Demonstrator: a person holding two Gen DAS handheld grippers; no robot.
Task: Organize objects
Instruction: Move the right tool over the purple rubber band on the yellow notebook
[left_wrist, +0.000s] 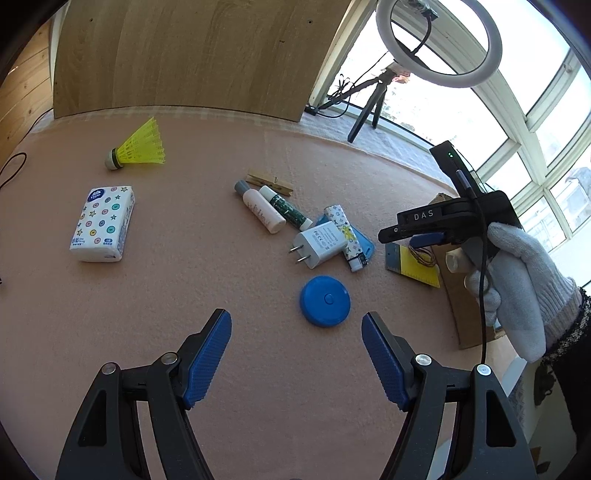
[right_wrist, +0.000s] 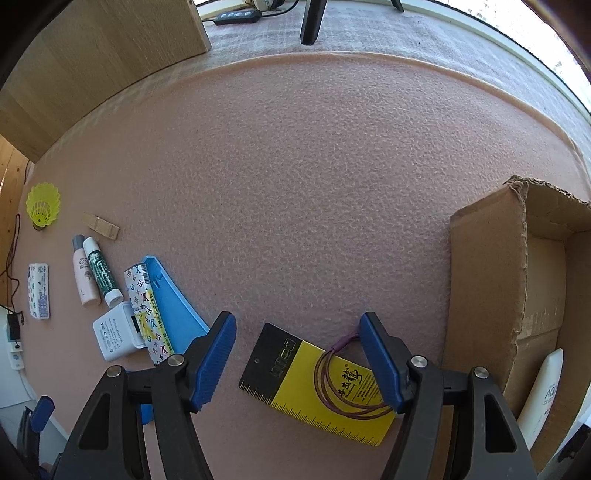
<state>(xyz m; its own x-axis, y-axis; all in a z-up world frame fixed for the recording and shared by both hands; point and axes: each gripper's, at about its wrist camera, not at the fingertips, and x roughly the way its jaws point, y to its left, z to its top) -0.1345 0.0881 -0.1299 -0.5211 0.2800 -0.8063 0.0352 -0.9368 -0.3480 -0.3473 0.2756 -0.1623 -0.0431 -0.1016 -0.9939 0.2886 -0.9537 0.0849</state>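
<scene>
We see the right hand-held gripper (right_wrist: 297, 356) wide open over the yellow card (right_wrist: 317, 384), empty, beside the cardboard box (right_wrist: 487, 280); the left hand-held gripper (left_wrist: 296, 338) is open, empty, over bare surface (left_wrist: 184, 280).

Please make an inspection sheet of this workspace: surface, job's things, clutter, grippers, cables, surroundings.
Surface: pink mat, mostly bare at the middle.
Job's things: yellow card with hair bands, lying between the right gripper's fingers; box beside it, holding a white bottle.
Clutter: shuttlecock, tissues, clothespin, two small bottles, charger, lighter, blue disc.
Grippers: left gripper open, empty; right open over the card.
Cables: black cord hanging from the right gripper.
Surroundings: wood panel, ring light, windows.
</scene>
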